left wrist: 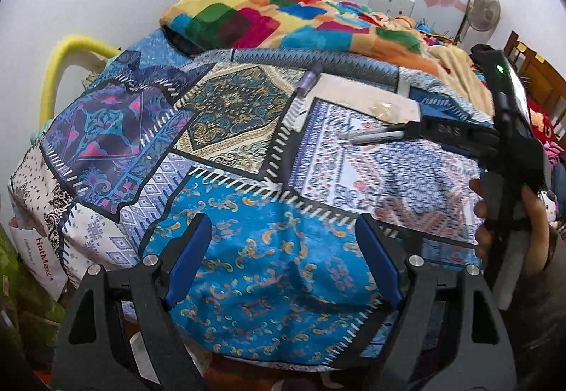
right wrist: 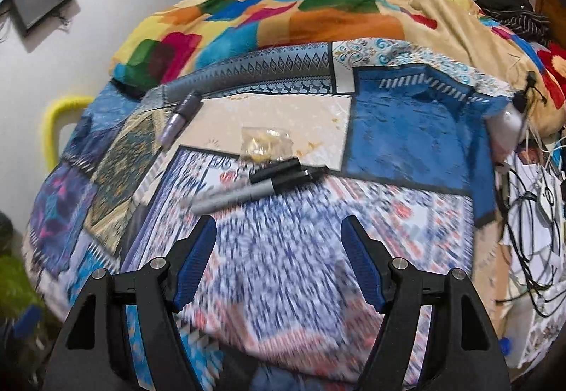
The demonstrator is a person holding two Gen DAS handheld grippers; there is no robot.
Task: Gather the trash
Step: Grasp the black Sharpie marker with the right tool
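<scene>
Both jaws gape wide, holding nothing, over the bed (right wrist: 406, 129). From the right gripper (right wrist: 279, 263), a marker (right wrist: 244, 194) and clear wrapper (right wrist: 263, 141) lie at twelve o'clock; left gripper (left wrist: 283, 260) hovers apart.

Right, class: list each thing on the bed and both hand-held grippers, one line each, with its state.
Left hand-held gripper: open, empty, above the bedspread.
Right hand-held gripper: open, empty.
Grey marker: lying flat, capped.
Black pen: lying flat beside the marker.
Clear wrapper: crumpled, lying loose.
Purple tube: lying on its side.
Bedspread: spread out, wrinkled.
</scene>
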